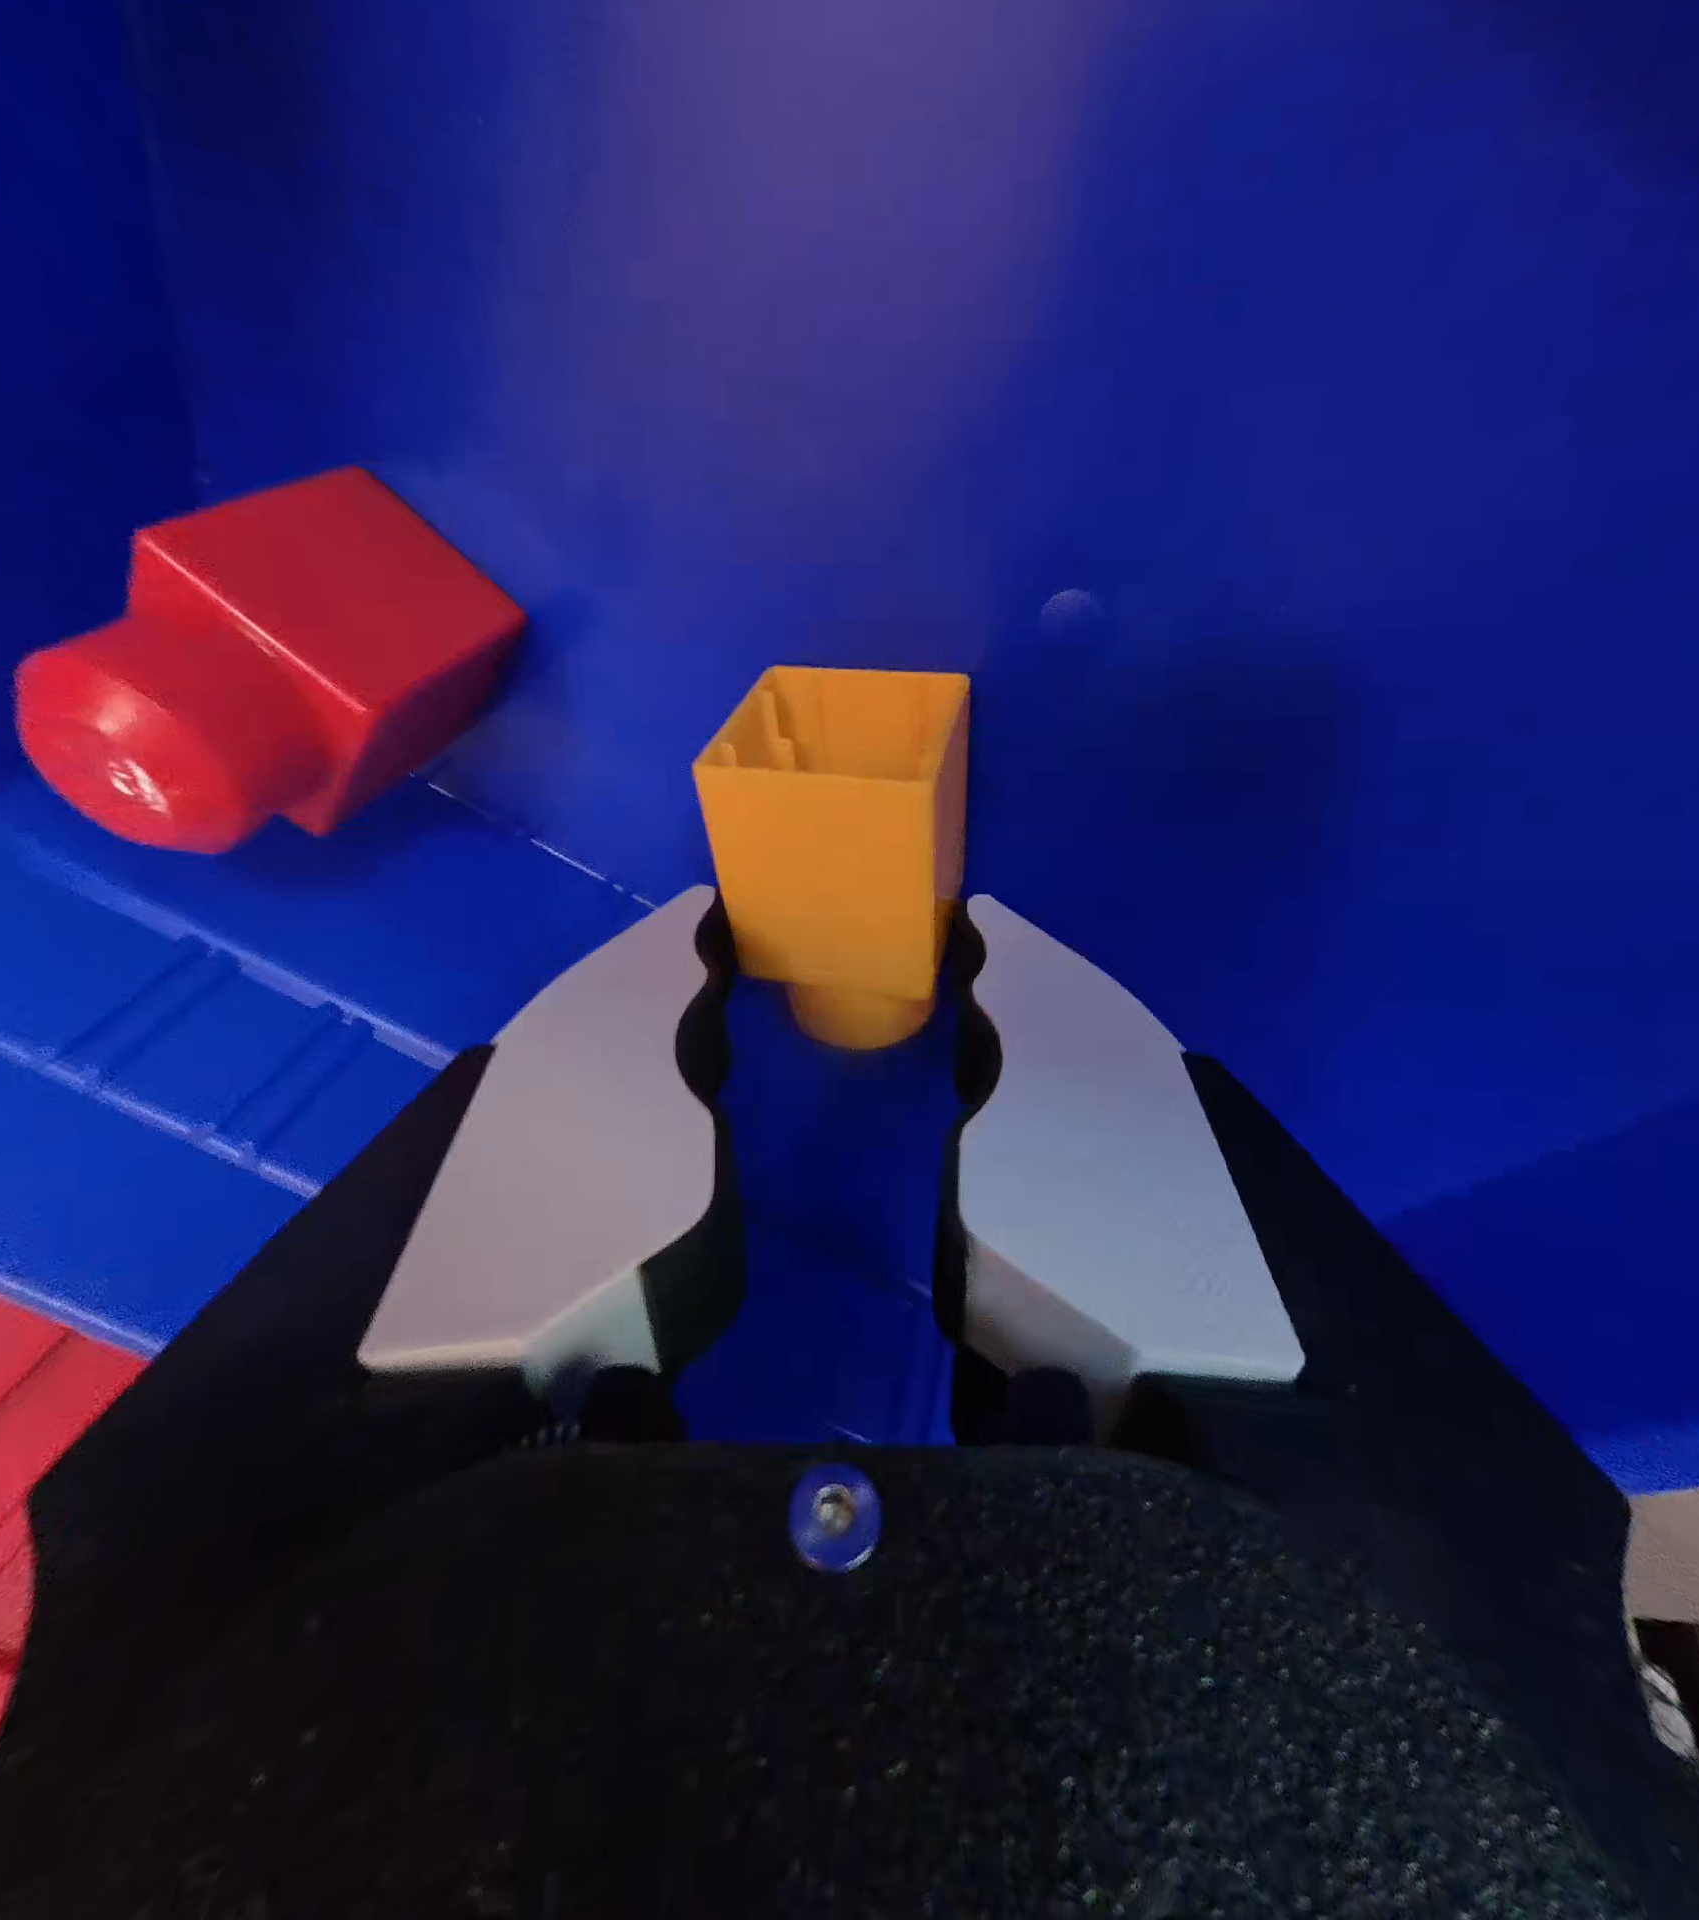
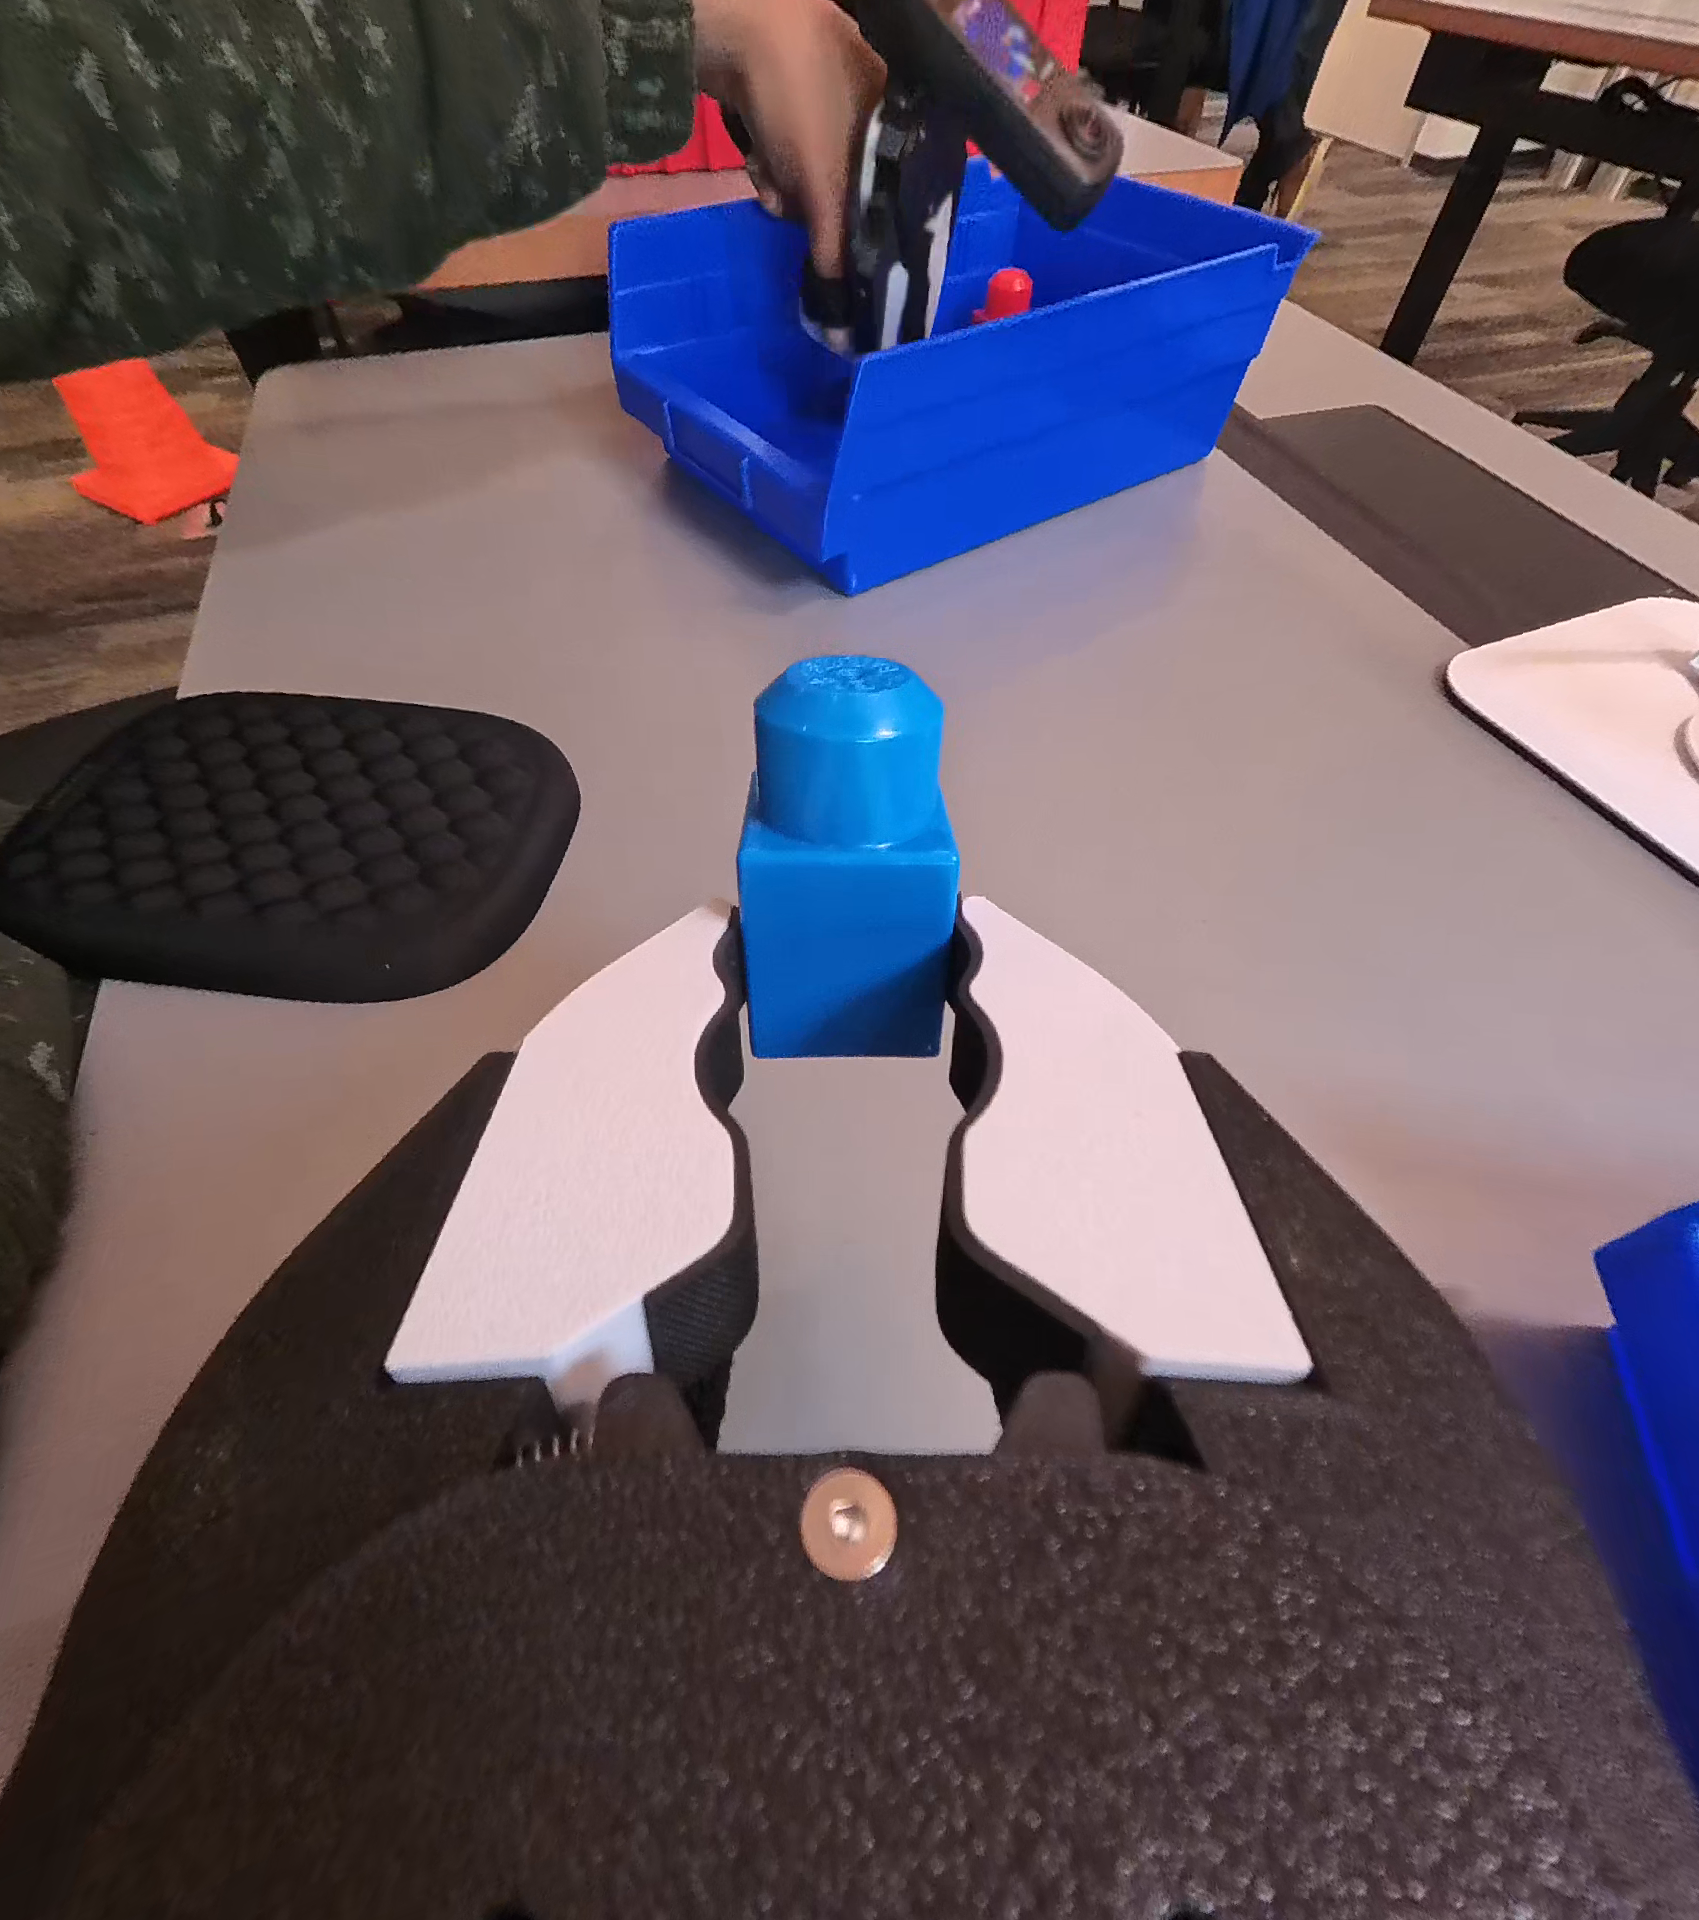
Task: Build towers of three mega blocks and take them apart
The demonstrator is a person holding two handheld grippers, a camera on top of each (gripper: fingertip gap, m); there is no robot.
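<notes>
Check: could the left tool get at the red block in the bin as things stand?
Probably not yet: the left tool is shut on the orange block. The red block lies uncovered in the blue bin, left of it.

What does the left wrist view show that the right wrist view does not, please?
Only the left wrist view shows the left claw shut on an orange block, held upside down inside the bin. Only the right wrist view shows the right claw shut on a blue block over the grey table. Both show the blue bin and the red block.
</notes>
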